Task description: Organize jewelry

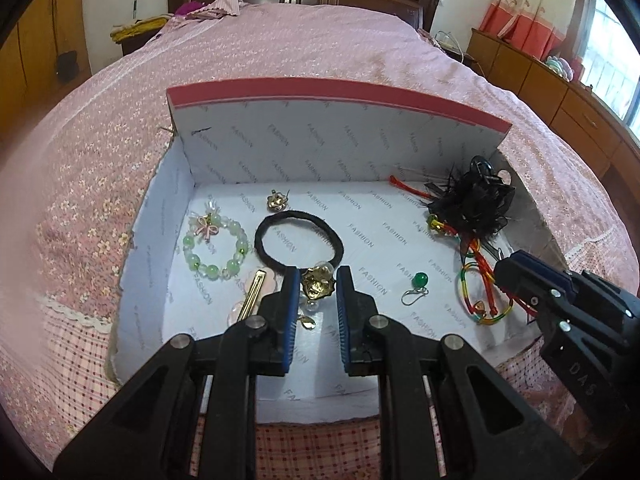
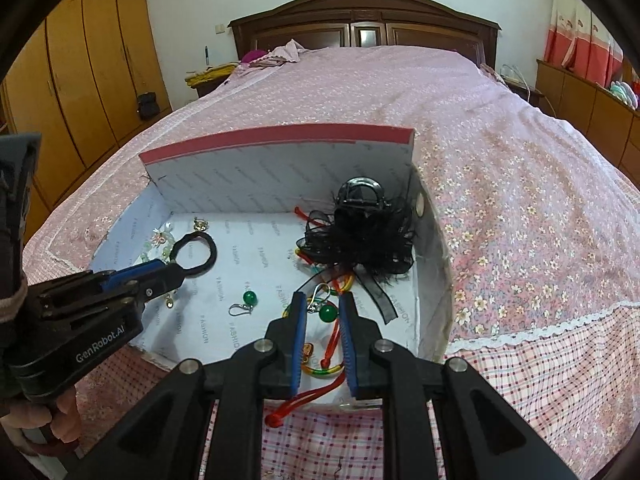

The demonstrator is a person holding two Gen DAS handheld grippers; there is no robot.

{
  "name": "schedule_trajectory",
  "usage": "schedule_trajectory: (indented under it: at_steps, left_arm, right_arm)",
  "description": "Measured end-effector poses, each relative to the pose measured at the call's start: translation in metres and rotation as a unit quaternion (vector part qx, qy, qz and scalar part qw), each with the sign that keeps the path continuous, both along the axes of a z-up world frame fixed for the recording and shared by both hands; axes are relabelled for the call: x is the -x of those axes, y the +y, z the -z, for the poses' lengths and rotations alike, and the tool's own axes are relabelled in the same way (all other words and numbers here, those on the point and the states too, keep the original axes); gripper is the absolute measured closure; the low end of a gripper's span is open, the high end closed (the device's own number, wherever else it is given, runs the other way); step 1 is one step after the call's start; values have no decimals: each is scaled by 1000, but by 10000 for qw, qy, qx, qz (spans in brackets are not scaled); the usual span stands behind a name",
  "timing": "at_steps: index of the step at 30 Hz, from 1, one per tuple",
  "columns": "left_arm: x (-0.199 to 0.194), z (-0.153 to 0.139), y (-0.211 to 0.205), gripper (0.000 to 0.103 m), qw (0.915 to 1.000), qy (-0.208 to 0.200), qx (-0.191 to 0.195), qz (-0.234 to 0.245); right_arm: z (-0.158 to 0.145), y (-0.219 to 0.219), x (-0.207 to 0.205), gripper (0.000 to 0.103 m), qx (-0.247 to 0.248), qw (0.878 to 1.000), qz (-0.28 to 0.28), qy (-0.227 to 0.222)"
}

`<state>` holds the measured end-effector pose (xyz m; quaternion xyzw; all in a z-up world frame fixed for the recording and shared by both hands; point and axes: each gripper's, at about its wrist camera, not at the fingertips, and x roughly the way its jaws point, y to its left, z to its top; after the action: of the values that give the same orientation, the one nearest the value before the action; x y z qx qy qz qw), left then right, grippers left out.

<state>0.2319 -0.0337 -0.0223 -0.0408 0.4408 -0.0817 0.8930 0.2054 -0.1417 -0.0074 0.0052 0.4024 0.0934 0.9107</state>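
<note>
Shoebox lid [image 1: 340, 136] lies open on the pink floral bedspread [image 1: 280, 48], its white "FASHION" lining facing up, jewelry scattered across it.

Far left of the lid: green-and-clear bead bracelet [image 1: 214, 246] with a pink bow charm. Just right of it, a black hair tie [image 1: 298, 242]; a small gold earring [image 1: 276, 200] sits beyond that, near the back wall. A gold hair clip [image 1: 252, 296] lies at the front left, close to the left finger.

Left gripper [image 1: 318, 276]: jaws parted narrowly, a gold flower earring [image 1: 317, 285] between the blue pads. Cannot tell whether the pads touch it; gaps seem to show on both sides. The hair tie's near edge runs just past the fingertips.

Centre-right: a green bead earring [image 1: 416, 288] with a silver hook, lying loose on the lining, apart from both grippers.

Right side: black feathered hair clip [image 2: 360, 232] in the back right corner, a rainbow cord bracelet [image 2: 324, 366] with red strings trailing in front of it.

Right gripper [image 2: 323, 300]: jaws narrowly apart, straddling a second green bead earring [image 2: 326, 312], which rests over the rainbow cord. Pads near the bead, contact not clear.
</note>
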Motion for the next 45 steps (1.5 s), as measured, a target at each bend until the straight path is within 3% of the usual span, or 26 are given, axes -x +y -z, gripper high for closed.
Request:
schedule_trajectory:
  at_steps: [3, 7, 12, 26, 32, 45]
  left_arm:
    - [0, 0, 1, 90, 10000, 42, -17, -10]
    - [3, -2, 2, 76, 10000, 8, -31, -52]
    - [11, -10, 6, 69, 9999, -96, -55, -95]
    - [49, -42, 15, 50, 9986, -462, -62, -238]
    - [67, -54, 17, 41, 9977, -604, -27, -313]
    - [96, -69, 17, 35, 9953, -837, -181, -451]
  right_arm:
    - [-1, -1, -1, 84, -49, 10000, 0, 12]
    - [-2, -4, 1, 81, -169, 9998, 4, 41]
    - [-9, -3, 8, 75, -271, 9996, 0, -38]
    - [-40, 0, 46, 54, -472, 9982, -24, -382]
    - [-54, -2, 67, 39, -373, 9972, 66, -643]
    - [-61, -5, 102, 32, -177, 9955, 155, -921]
